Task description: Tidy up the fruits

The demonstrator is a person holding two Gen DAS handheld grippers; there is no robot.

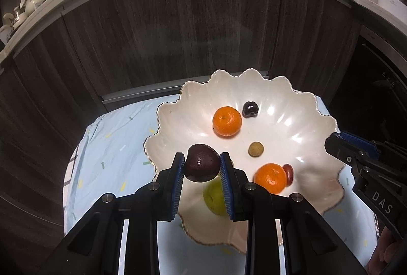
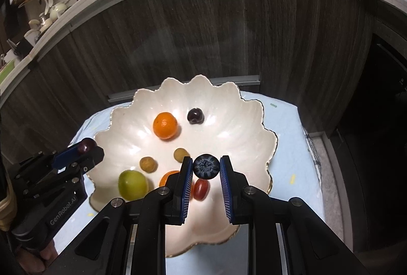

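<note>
A bench covered in a pale blue patterned cloth (image 1: 112, 148) stands against dark wood-grain cabinet doors (image 1: 178, 33), and nearly all of its top is taken up by a wide white scalloped ceramic bowl with a gilt rim (image 1: 300, 107). The bowl is plainly the collecting place for the fruits: already lying in it, apart from one another, are two orange mandarins (image 1: 227, 121), a yellow-green round fruit (image 2: 132, 184) near the close rim, a dark glossy cherry-like fruit (image 2: 195, 115) toward the far side, a small oval red tomato-like fruit (image 2: 201, 188) and two small olive-brown round fruits (image 2: 147, 164).

The left gripper (image 1: 202, 165) hangs above the near left part of the bowl, its blue-padded fingers (image 1: 178, 173) closed on a dark maroon plum-like fruit (image 1: 201, 165), pinched at its sides. The right gripper (image 2: 206, 166) is poised over the near right part, its fingers clamped on a dark blue blueberry (image 2: 206, 165) with the crown facing the camera. Both fruits are carried clear of the bowl's floor, probably so that they can be let go over free spots without knocking the pieces already there.
</note>
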